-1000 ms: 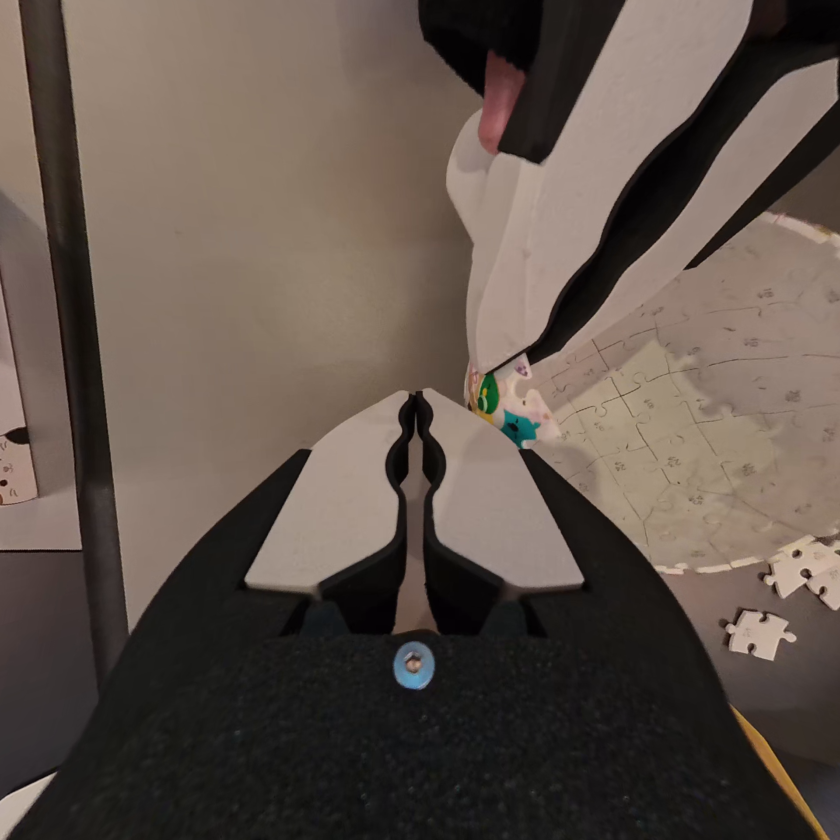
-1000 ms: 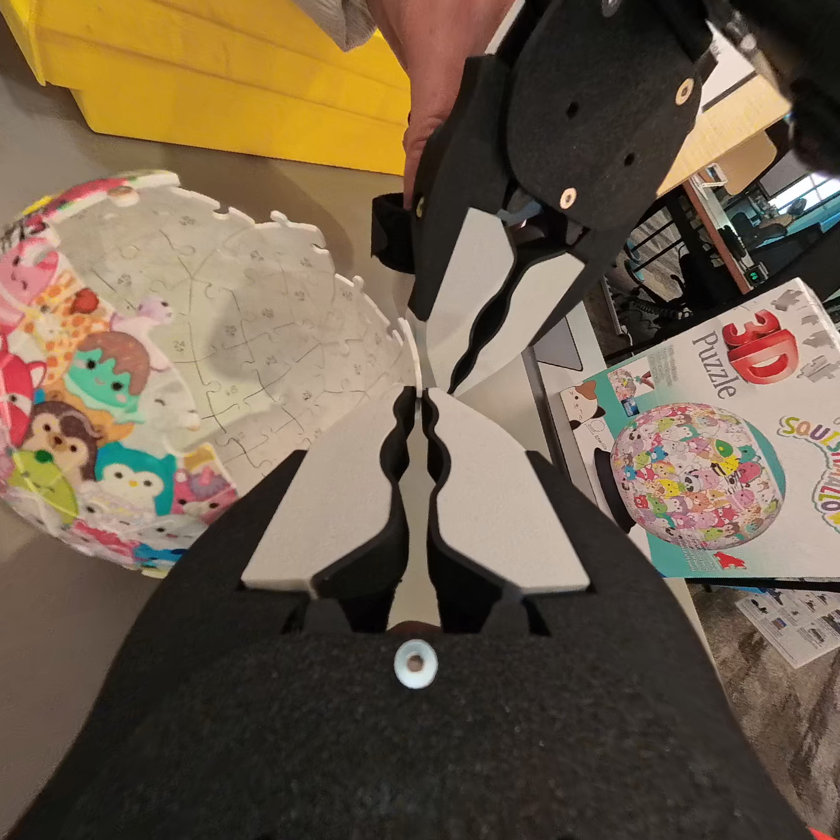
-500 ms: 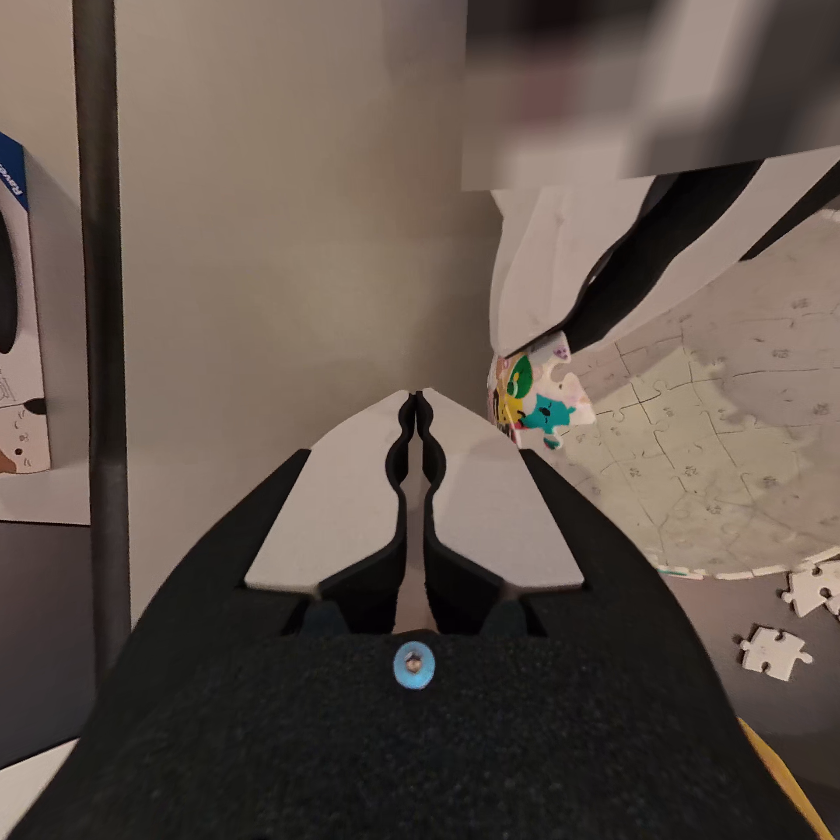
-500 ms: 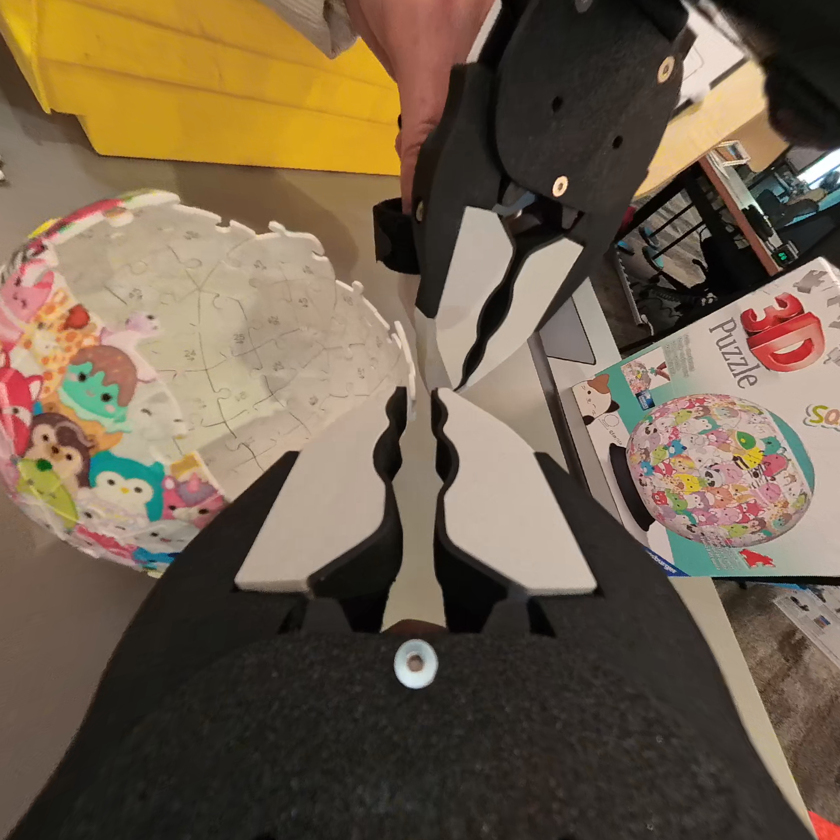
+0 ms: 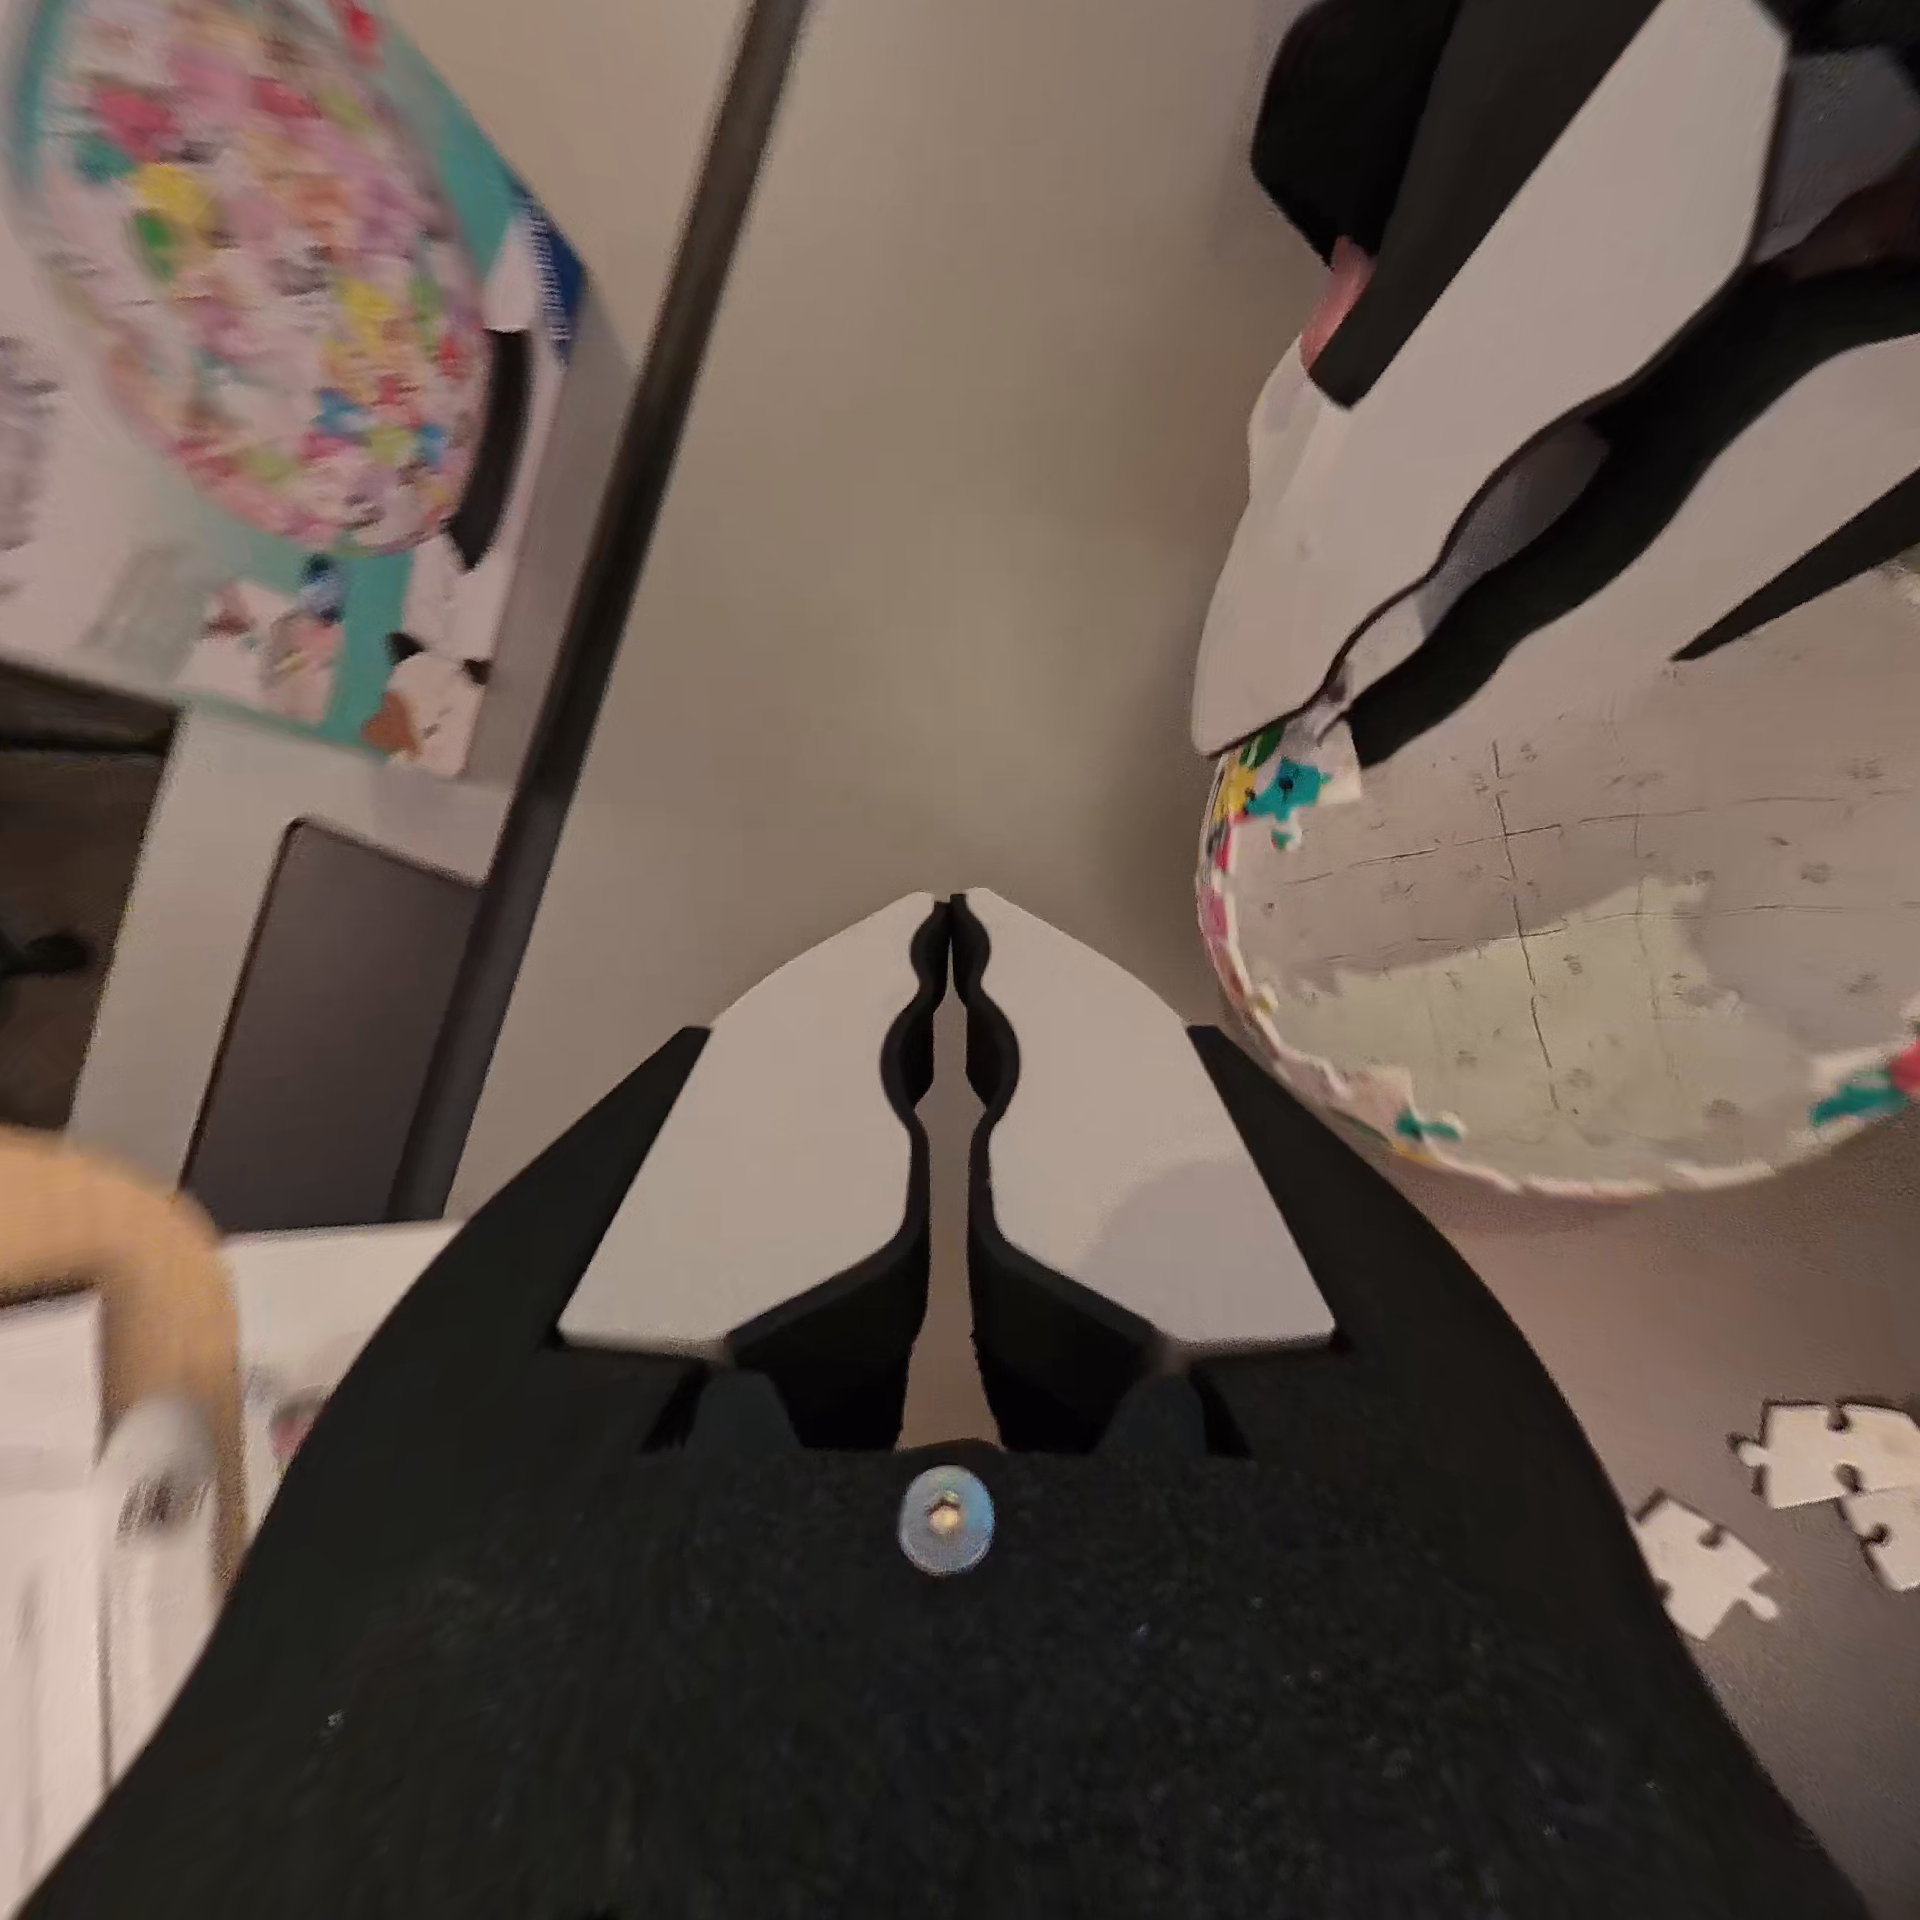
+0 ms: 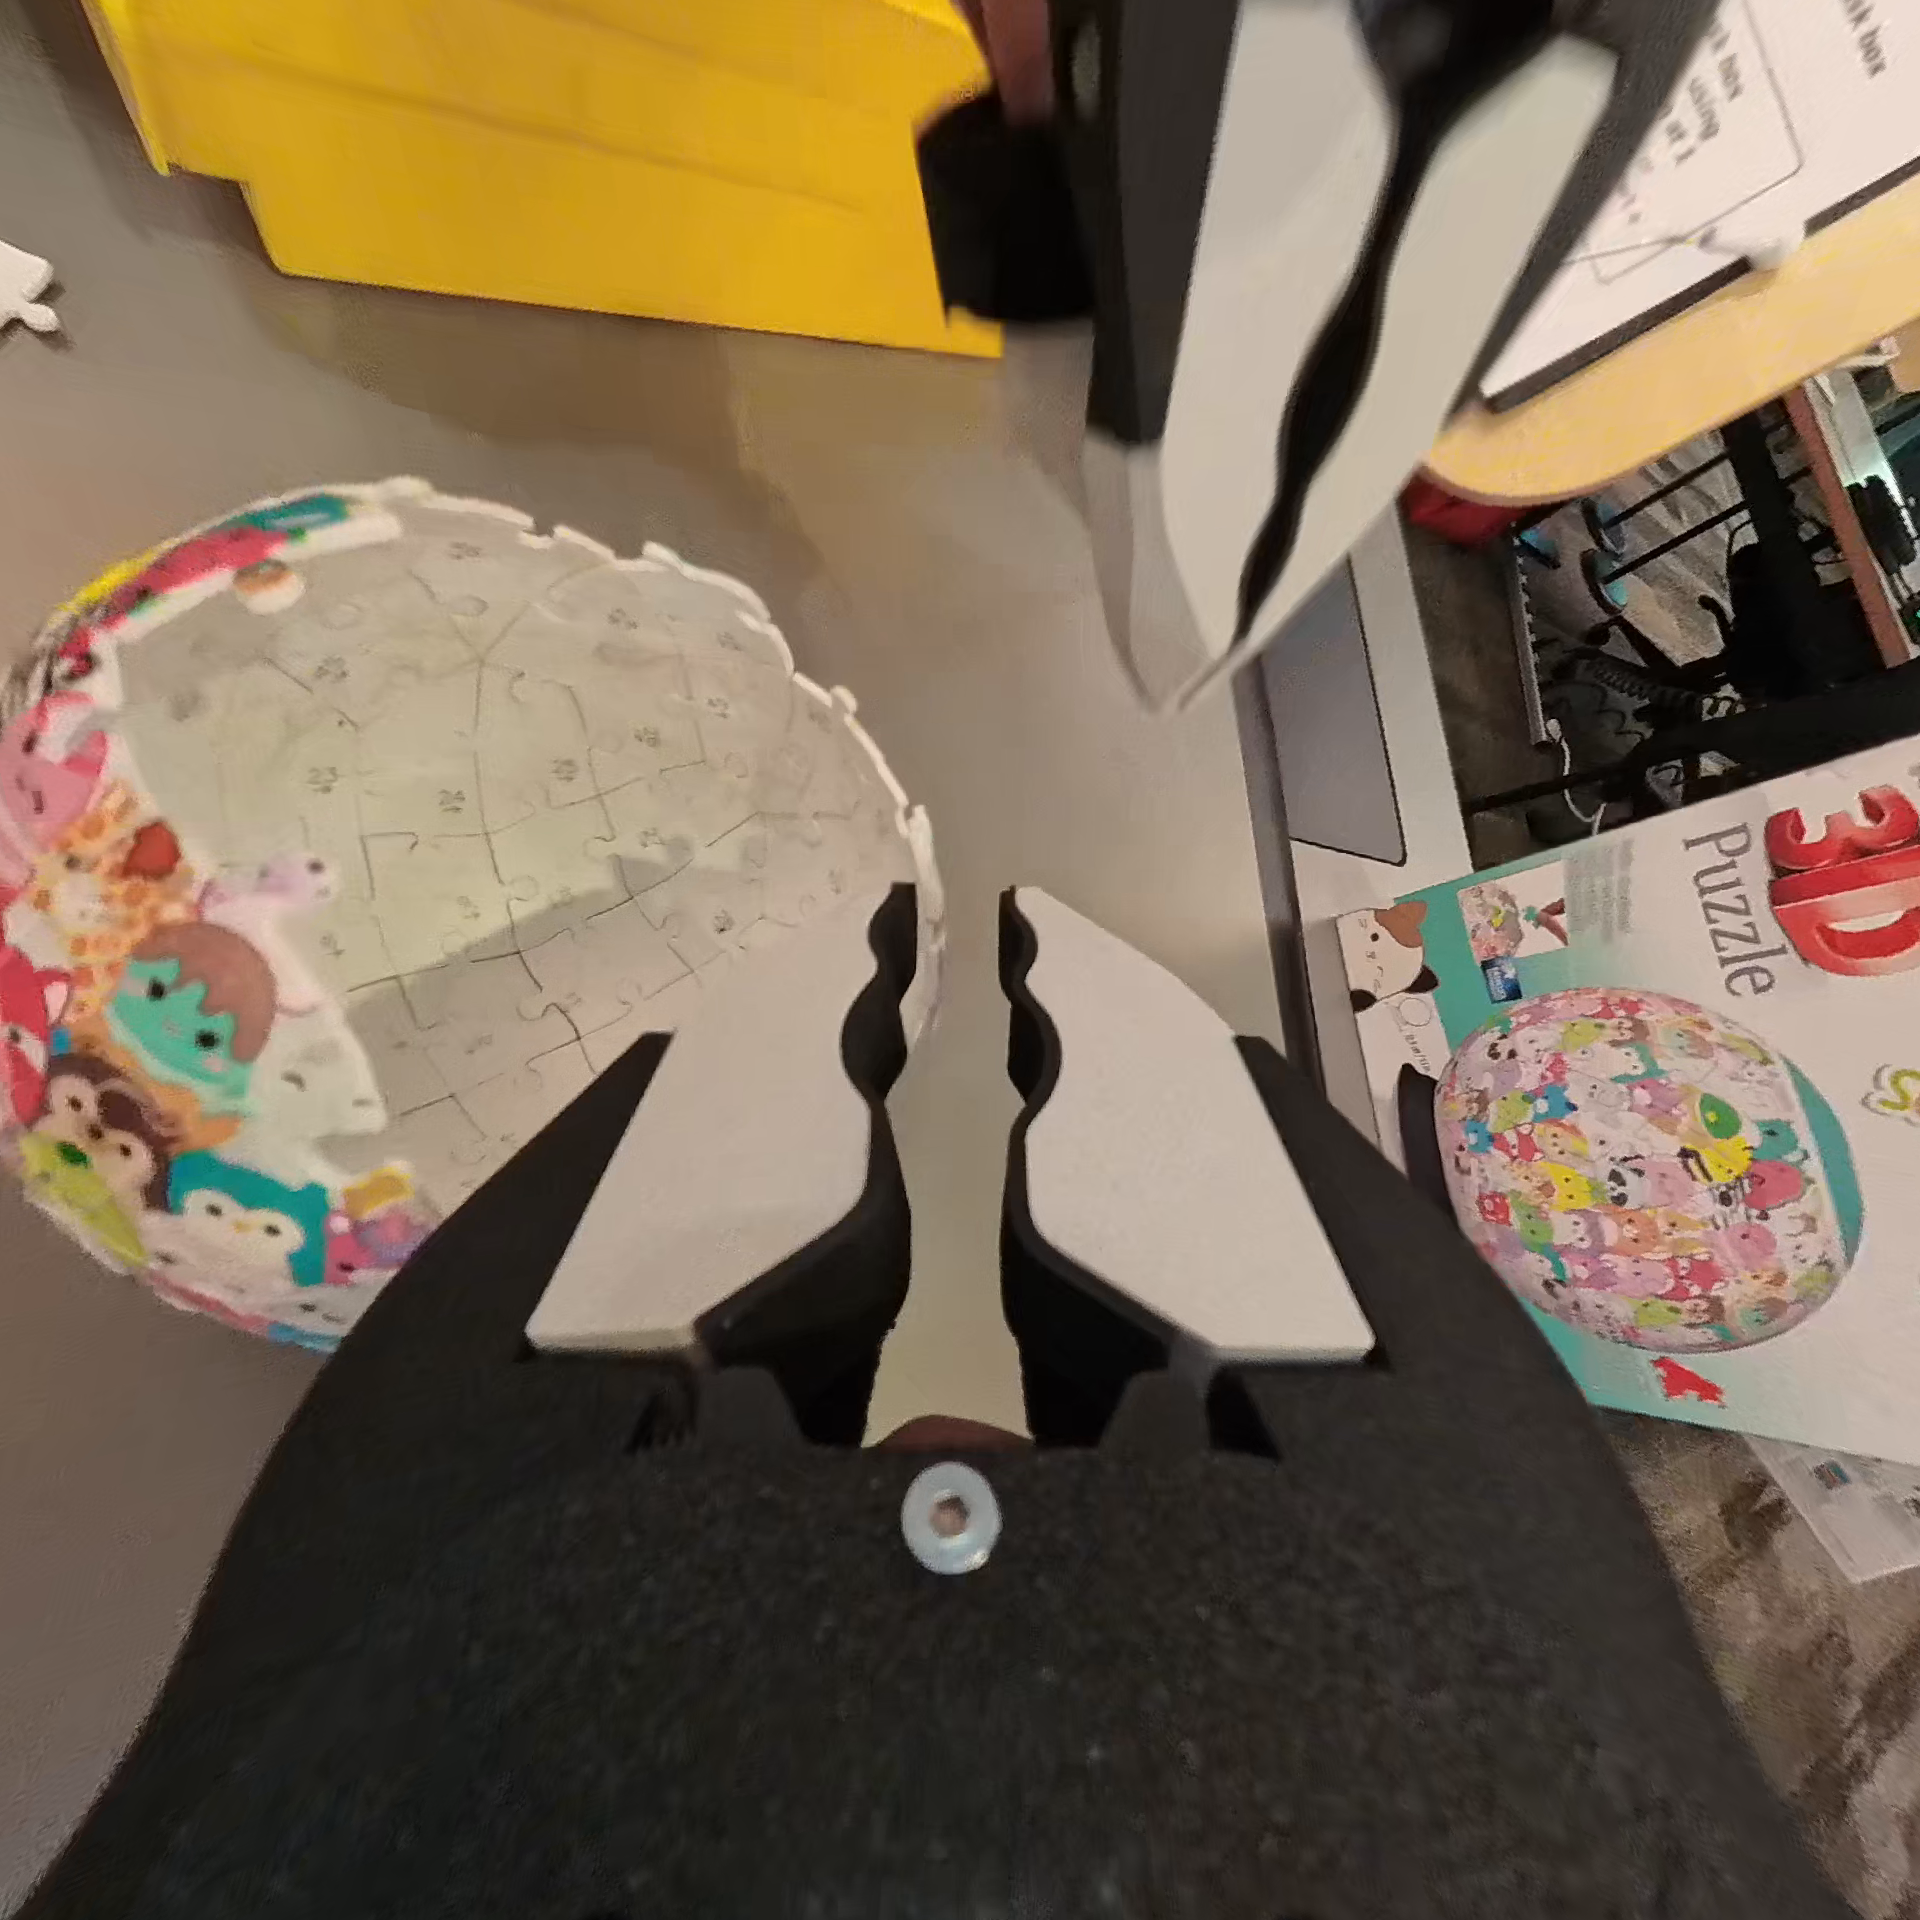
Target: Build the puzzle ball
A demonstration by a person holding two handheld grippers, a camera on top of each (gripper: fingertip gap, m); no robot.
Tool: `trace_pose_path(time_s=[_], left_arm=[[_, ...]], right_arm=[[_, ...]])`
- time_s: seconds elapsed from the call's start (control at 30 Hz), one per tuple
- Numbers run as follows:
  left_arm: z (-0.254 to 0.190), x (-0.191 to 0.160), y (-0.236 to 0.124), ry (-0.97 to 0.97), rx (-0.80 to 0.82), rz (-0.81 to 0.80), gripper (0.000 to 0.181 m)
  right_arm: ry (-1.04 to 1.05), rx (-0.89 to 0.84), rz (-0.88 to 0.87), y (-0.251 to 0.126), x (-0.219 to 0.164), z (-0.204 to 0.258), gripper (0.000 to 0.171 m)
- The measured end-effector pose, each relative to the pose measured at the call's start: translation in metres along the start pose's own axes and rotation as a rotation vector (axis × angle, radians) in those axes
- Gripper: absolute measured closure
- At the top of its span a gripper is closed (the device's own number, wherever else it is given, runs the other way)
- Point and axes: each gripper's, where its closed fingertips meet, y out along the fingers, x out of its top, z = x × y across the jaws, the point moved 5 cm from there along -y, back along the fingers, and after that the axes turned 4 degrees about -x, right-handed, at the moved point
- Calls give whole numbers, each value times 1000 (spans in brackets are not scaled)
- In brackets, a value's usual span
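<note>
The half-built ball (image 6: 468, 831) lies on the counter (image 6: 987, 520), just left of the right tool (image 6: 956, 904). It is an open shell tipped on its side, and the jagged rim runs right beside that tool's left finger. The right tool's jaws stand a little apart with only bare counter between them, so it holds nothing. In the left wrist view its tips sit at a colourful rim piece (image 5: 1283, 784). Whether that piece is fully locked in I cannot tell.

The left tool (image 5: 951, 904) is closed on nothing. It hangs over the counter with the shell off to its right, so the right tool is the nearer one. I judge that the next piece will come from the loose pieces (image 5: 1704, 1579), which lie face down on the counter, low and to the right of the left tool.

The shell is thin, curved and stiff. It is dull white inside with fine seams and small marks, and glossy with cartoon animals outside. Its edge is all knobs and sockets. The loose pieces are small and flat-looking, so they will be awkward to pinch. A yellow bin (image 6: 571, 156) stands behind the shell, and the puzzle box (image 6: 1662, 1091) lies to the right.
</note>
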Motion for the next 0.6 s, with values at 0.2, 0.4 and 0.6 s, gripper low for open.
trace_pose_path(time_s=[0.2, 0.4, 0.6], left_arm=[[-36, -45, -77, -188, 195, -146, 181], [-95, -89, -109, -310, 125, -184, 181], [-141, -106, -127, -352, 186, -229, 181]], right_arm=[[-73, -12, 68, 4, 5, -1, 157], [-104, -26, 115, 2, 1, 5, 156], [-37, -39, 58, -14, 6, -3, 155]])
